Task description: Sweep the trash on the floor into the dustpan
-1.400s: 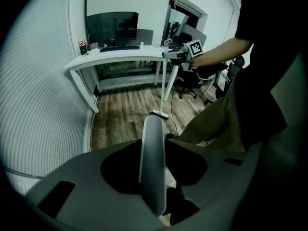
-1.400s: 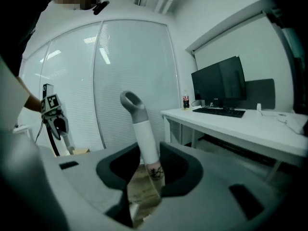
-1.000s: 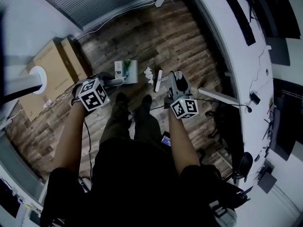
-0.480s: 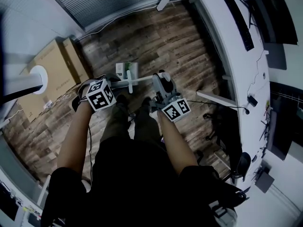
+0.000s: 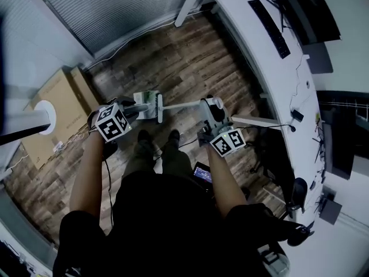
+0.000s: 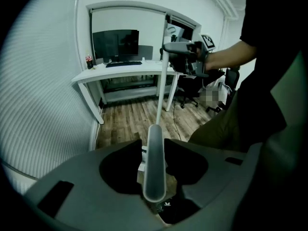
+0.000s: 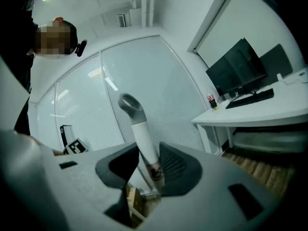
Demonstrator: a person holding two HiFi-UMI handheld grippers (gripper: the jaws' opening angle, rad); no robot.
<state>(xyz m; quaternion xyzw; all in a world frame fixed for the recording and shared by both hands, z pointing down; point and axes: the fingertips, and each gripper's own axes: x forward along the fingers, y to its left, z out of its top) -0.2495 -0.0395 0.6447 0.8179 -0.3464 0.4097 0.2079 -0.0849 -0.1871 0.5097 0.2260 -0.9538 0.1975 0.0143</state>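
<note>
Grey dustpan handle (image 6: 155, 170) pinched by left gripper (image 5: 134, 108), jaws just eased wider. Dustpan (image 5: 145, 100) over wood floor (image 5: 190, 56), ahead of shoes (image 5: 158, 137). Right gripper (image 5: 212, 107) clamps white broom handle (image 7: 144, 141); broom head (image 5: 159, 108) beside dustpan.

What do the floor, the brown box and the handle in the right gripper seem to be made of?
The floor looks like matt wood or laminate: plank seams and grain show. The box looks like plain cardboard: brown, dull, flat-sided. The handle is probably smooth plastic or painted metal: even white, grey loop end.
</note>
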